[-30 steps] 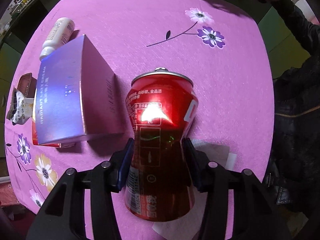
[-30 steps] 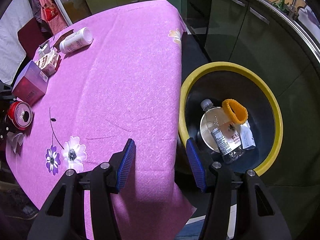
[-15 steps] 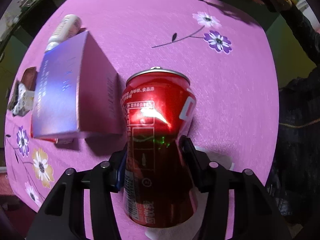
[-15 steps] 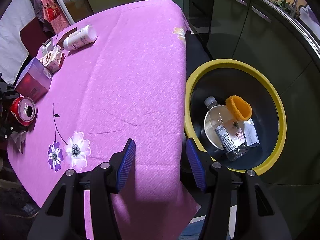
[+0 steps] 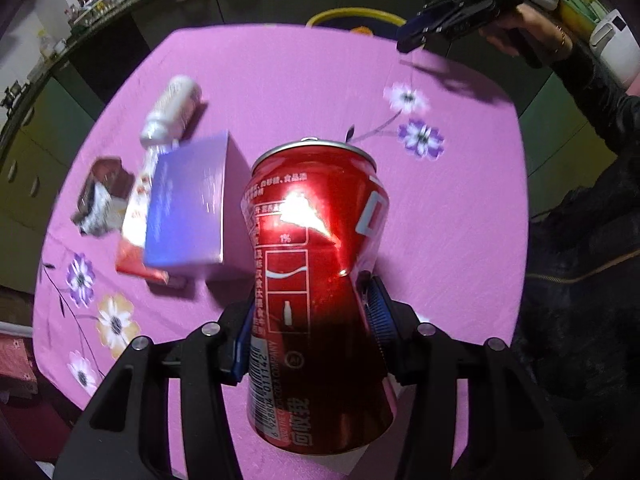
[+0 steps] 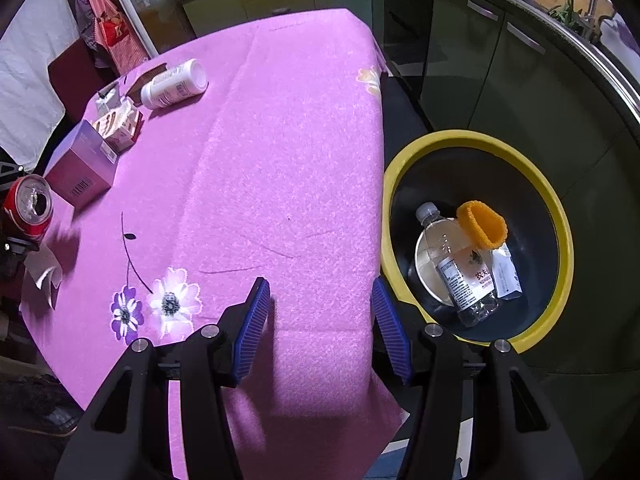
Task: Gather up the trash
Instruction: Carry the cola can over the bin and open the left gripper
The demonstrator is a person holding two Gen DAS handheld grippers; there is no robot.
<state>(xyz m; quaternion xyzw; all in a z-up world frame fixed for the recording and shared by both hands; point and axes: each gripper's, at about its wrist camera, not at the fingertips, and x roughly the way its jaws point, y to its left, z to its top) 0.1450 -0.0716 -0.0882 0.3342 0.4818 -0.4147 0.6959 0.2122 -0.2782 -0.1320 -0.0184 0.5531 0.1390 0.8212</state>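
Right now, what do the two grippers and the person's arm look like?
Both the left gripper and the right gripper have black angular bodies with silver screw heads. Their fingers carry ribbed blue pads. No cables show. The right arm wears a dark sleeve and a thin bracelet at the wrist.

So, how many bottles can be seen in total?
2. A white bottle lies on its side on the pink tablecloth. A clear plastic bottle lies inside the yellow-rimmed bin. Others may be hidden.
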